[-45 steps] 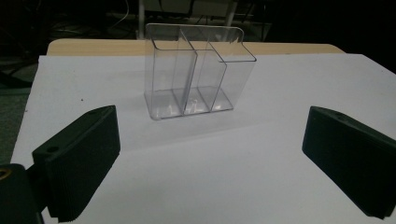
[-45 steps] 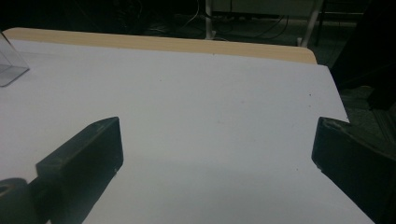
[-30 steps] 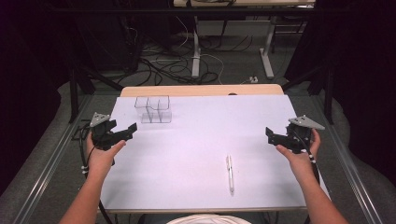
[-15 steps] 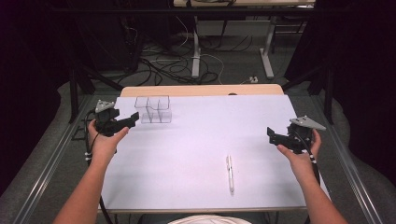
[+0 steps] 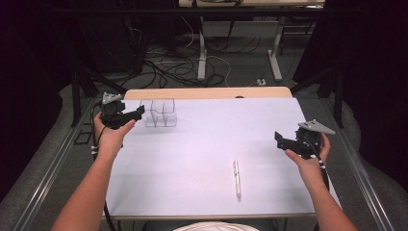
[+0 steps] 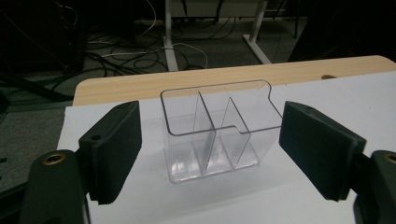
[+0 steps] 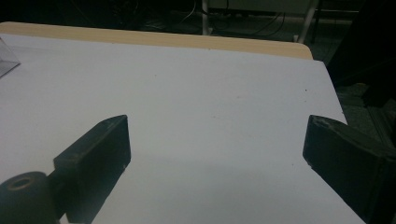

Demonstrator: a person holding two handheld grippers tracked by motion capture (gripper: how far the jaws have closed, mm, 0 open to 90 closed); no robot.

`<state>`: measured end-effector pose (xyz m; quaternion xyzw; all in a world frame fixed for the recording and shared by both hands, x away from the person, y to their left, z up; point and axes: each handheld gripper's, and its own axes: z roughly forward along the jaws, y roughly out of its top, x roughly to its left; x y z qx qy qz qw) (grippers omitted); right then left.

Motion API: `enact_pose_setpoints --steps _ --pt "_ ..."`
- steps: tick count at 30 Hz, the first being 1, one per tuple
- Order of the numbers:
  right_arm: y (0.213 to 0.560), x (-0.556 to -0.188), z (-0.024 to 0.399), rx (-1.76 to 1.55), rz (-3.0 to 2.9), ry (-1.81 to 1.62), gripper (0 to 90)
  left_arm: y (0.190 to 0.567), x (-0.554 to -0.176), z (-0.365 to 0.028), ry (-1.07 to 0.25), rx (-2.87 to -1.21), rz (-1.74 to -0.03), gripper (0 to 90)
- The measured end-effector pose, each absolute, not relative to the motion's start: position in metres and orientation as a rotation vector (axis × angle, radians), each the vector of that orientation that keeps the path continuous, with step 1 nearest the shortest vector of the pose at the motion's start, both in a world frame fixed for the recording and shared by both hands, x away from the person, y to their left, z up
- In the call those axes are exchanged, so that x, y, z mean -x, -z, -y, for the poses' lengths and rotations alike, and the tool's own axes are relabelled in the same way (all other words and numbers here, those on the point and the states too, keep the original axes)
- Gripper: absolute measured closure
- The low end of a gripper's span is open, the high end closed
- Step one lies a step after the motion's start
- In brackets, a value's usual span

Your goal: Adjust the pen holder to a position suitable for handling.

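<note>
High view: a clear divided box [image 5: 159, 113] stands near the tabletop's [image 5: 202, 144] far left corner, its walls faint. The left gripper [image 5: 137, 111] has moved up beside it since earlier. A pen [image 5: 236, 178] lies near the front edge. The right gripper [image 5: 279, 140] hovers, unmoved, at the right edge.

Left gripper view: released jaws, just closing slightly, flank the box [image 6: 215, 130] untouched.

Right gripper view: jaws released, holding nothing; the box [image 7: 7, 63] is cut off at the left.

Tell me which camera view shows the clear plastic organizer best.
The left gripper view: the clear organizer sits close and centred between the jaws, its dividers plain to see. The high view shows it small, near the table's far left corner. The right gripper view catches just a corner at its left edge.
</note>
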<state>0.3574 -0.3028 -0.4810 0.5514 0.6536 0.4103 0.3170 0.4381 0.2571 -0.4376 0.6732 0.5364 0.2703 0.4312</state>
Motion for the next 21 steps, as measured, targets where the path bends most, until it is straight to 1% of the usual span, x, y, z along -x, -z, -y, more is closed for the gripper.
enact_pose_setpoints --steps 8,12,13,21 --pt "0.483 -0.359 0.303 -1.45 -1.729 -1.075 8.6 0.437 -0.451 -0.26 -0.659 -1.673 -1.392 26.0" --pt "0.484 -0.36 0.302 -1.442 -1.734 -1.084 8.7 0.435 -0.458 -0.26 -0.67 -1.675 -1.4 28.4" --pt "0.485 -0.361 0.302 -1.441 -1.736 -1.078 8.6 0.434 -0.462 -0.259 -0.69 -1.677 -1.393 29.1" --pt "0.486 -0.36 0.303 -1.442 -1.743 -1.066 8.7 0.434 -0.476 -0.255 -0.687 -1.713 -1.412 30.4"
